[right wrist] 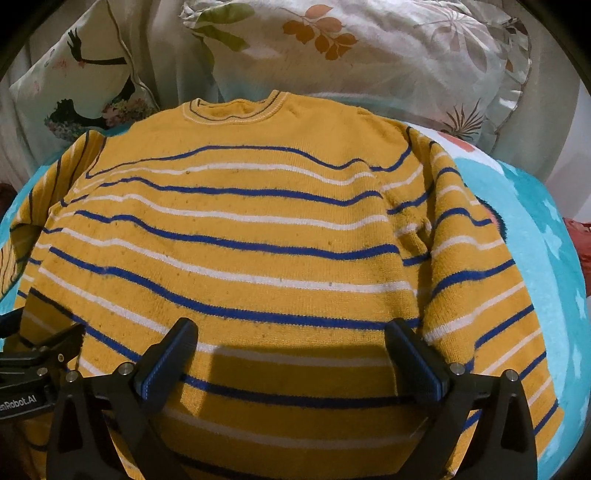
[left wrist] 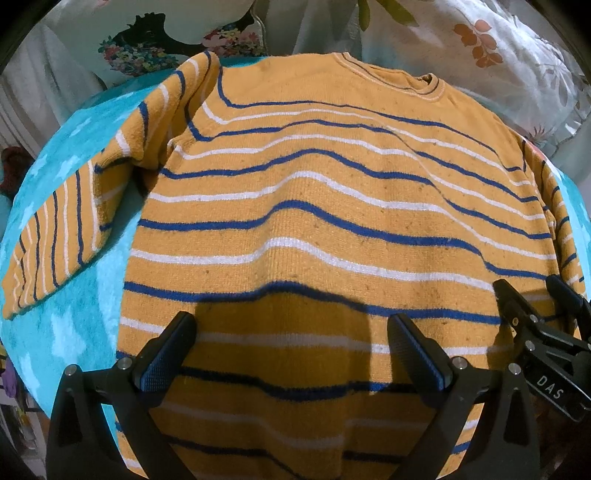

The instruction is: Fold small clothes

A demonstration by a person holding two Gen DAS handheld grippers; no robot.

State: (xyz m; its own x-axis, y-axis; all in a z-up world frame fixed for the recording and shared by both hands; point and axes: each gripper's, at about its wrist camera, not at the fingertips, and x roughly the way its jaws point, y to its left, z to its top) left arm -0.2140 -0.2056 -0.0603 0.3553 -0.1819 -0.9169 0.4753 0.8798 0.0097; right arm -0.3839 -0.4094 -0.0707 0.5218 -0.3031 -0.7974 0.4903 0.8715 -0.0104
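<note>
A small yellow sweater (left wrist: 314,221) with blue and white stripes lies flat on a turquoise blanket (left wrist: 85,332), collar at the far end. Its left sleeve (left wrist: 62,236) lies spread out to the left. Its right sleeve (right wrist: 491,295) lies along the body's right side in the right wrist view. My left gripper (left wrist: 291,354) is open and empty above the sweater's lower part. My right gripper (right wrist: 288,354) is open and empty above the lower part of the sweater (right wrist: 229,236) too. The right gripper also shows in the left wrist view (left wrist: 535,306) at the right edge.
Floral pillows (right wrist: 351,48) lie behind the collar at the far end. A pillow with a dark bird print (left wrist: 155,33) lies at the far left. The turquoise blanket (right wrist: 546,229) extends to the right of the sweater.
</note>
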